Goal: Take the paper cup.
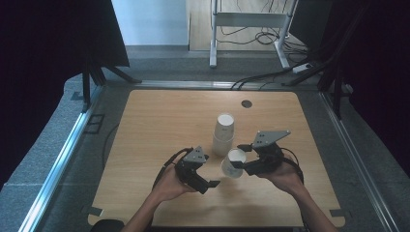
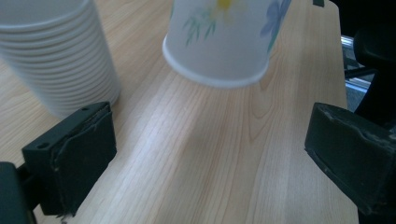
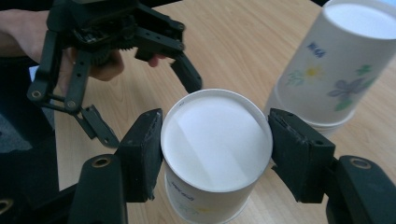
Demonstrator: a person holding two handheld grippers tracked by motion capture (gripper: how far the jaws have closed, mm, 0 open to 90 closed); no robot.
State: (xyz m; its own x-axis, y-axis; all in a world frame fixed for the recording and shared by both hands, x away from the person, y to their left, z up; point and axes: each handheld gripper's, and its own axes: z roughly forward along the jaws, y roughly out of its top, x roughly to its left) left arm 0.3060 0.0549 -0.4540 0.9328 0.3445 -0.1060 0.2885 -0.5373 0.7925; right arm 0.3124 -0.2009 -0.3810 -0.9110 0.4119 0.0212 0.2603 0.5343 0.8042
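One cup (image 3: pixel 212 154) is getting clamped in the right gripper (image 3: pixel 215 150), lifted just beside the stack (image 1: pixel 224 133). Left gripper (image 2: pixel 205 158) is hanging open. Squeezing harder could be crushing that thin paper.

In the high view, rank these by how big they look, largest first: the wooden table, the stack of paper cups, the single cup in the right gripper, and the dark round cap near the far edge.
1. wooden table
2. stack of paper cups
3. single cup in the right gripper, tilted and partly hidden, so less sure
4. dark round cap
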